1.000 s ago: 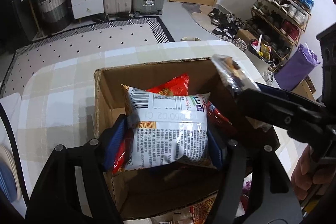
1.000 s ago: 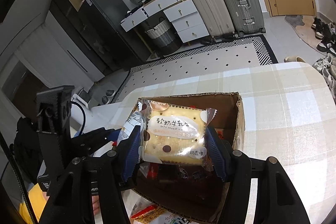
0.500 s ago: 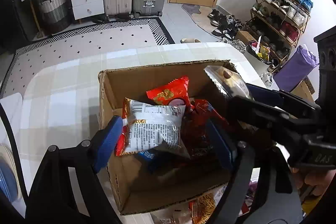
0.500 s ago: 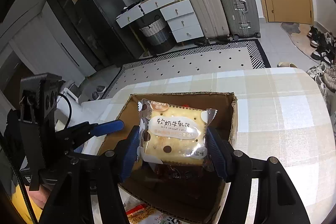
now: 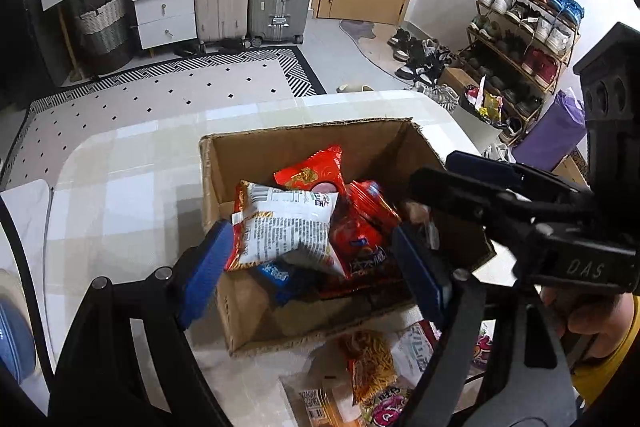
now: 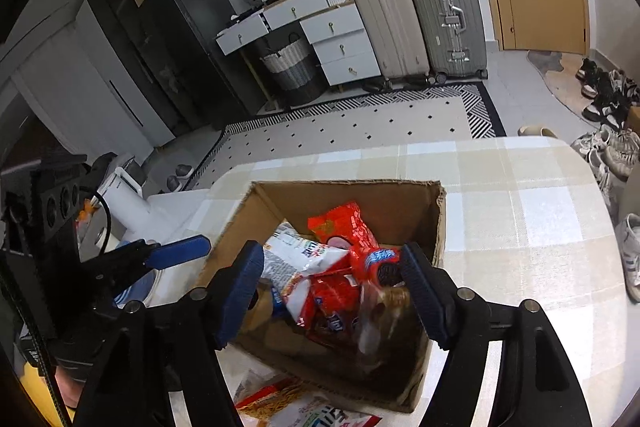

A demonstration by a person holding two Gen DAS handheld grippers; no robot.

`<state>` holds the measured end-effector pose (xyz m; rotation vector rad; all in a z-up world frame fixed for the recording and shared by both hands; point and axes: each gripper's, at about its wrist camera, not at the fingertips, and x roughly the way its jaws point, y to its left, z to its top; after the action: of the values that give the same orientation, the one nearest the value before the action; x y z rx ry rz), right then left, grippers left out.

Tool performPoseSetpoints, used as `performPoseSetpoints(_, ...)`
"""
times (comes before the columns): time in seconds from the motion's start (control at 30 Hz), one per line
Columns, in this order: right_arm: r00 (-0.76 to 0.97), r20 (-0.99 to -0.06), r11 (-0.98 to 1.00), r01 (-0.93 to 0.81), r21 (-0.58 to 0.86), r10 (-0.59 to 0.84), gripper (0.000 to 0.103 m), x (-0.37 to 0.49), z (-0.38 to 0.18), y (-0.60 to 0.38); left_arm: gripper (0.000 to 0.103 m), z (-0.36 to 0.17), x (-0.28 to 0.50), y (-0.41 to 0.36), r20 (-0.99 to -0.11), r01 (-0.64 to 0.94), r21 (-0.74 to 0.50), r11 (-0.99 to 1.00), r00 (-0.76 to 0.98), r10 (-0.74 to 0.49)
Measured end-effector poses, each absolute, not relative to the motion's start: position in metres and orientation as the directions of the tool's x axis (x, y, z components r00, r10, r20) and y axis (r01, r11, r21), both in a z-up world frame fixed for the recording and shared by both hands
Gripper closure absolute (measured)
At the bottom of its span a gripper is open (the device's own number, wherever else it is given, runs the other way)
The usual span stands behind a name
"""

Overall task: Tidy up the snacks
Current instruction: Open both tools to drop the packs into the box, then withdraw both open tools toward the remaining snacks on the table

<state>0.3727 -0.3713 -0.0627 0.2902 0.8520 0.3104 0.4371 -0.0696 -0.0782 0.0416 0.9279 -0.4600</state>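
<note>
An open cardboard box (image 5: 248,315) (image 6: 344,195) stands on the checked table and holds several snack packs. A white and red pack (image 5: 286,231) (image 6: 308,259) lies on top, with red packs (image 5: 316,171) (image 6: 340,223) beside it. The clear cracker pack (image 6: 376,323) is a blur inside the box's right side. My left gripper (image 5: 316,267) is open and empty above the box's near edge. My right gripper (image 6: 334,291) is open and empty over the box; it also shows in the left wrist view (image 5: 472,183).
More snack packs (image 5: 372,371) (image 6: 288,403) lie on the table in front of the box. A blue-rimmed plate (image 6: 136,291) sits at the left. Suitcases, drawers and a shoe rack stand beyond the table.
My left gripper let the white and red pack drop into the box and drew back. My right gripper opened and the cracker pack fell into the box.
</note>
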Motion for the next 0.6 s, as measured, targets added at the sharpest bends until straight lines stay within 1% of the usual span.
performPoseSetpoints(0.17,0.644,-0.66,0.912,-0.165,0.376,0.388,0.031,0.357,-0.046,-0.373,0.023,-0.063,0.415,-0.059,-0.762,0.391,-0.201,0.898,0.513,-0.394)
performPoseSetpoints(0.37,0.695,-0.619,0.922,-0.181,0.343,0.366,0.031,0.317,-0.022,-0.373,0.022,-0.034,0.367,-0.06,-0.721,0.394,-0.159,0.905,0.58,-0.379)
performPoseSetpoints(0.5,0.753,-0.593,0.958,-0.197,0.21,0.285,0.031,0.274,-0.005,-0.365,0.021,-0.007,0.323,-0.054,-0.675,0.407,-0.224,0.885,0.59,-0.442)
performPoseSetpoints(0.6,0.786,-0.561,0.966,-0.201,0.164,0.259,0.031,0.243,0.008,-0.367,0.02,0.016,0.284,-0.049,-0.63,0.416,-0.214,0.884,0.633,-0.451)
